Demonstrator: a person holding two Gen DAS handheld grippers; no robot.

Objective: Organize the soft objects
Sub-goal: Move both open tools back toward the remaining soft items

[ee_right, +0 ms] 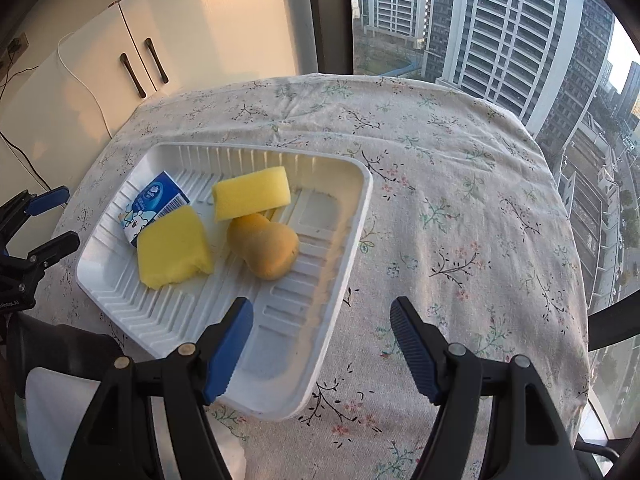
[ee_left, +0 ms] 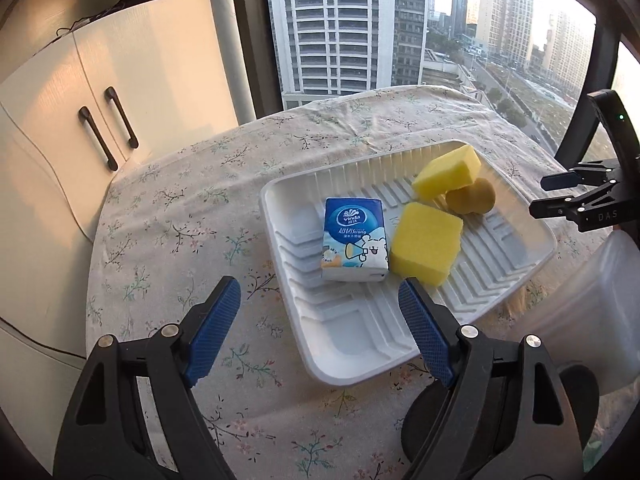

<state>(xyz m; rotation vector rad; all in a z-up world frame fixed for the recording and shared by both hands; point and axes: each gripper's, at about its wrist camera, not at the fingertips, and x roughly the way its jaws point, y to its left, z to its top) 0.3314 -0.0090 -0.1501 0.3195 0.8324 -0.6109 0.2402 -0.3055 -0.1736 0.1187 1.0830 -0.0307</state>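
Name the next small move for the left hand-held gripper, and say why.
Probably ease the left hand-held gripper forward over the tissue pack: its jaws are open and empty, the pack lies nearest in the white tray, and the sponges sit further right.

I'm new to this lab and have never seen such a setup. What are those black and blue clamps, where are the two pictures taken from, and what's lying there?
No robot here: a person holds a two-finger gripper in each hand, each with a fisheye camera looking along its fingers. One picture comes from the left gripper, the other from the right gripper. Both are open and hold nothing. On the floral tablecloth sits a white tray. In it lie a blue tissue pack, two yellow sponges and a tan, pear-shaped soft piece. Behind are a white cabinet and a window with high-rises.
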